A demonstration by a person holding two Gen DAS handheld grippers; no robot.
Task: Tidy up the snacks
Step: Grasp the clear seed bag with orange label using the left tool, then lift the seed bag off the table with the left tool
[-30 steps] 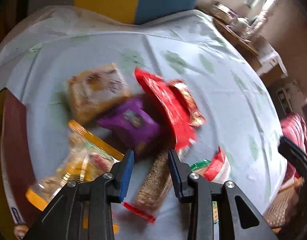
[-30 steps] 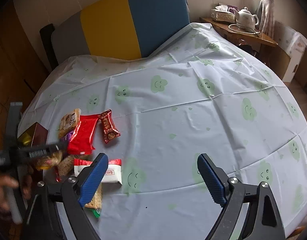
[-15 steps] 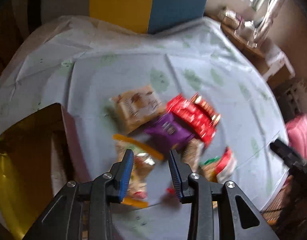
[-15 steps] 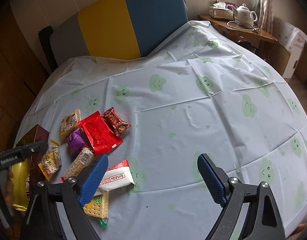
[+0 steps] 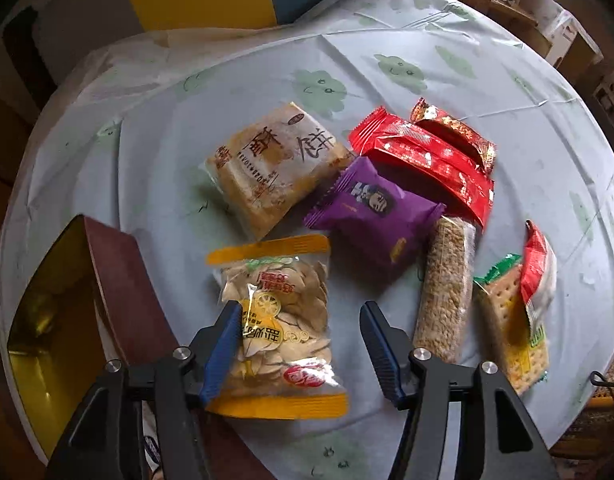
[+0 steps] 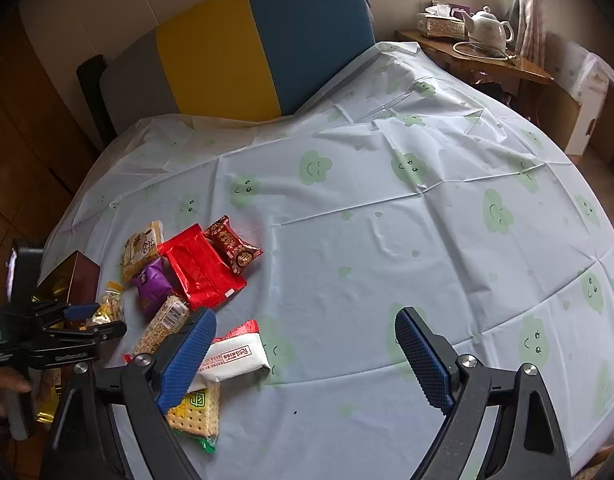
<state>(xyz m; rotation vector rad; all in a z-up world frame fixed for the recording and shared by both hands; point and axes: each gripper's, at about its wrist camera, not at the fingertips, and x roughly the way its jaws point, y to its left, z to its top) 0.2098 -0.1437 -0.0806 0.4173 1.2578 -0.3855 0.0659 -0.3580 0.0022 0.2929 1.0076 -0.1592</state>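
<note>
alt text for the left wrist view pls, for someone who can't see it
The left gripper, jaws just opened wide, hovers over a clear seed packet with orange ends lying on the cloud-print tablecloth. Beyond lie a beige pastry pack, purple pack, two red wrappers, a grain bar and crackers; an open gold-lined box sits left.

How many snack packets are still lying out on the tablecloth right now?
8: seed bag between the left gripper's open jaws, beige pastry, purple packet, red wrapper, dark-red candy, grain bar, crackers, white packet. Others may be hidden.
</note>
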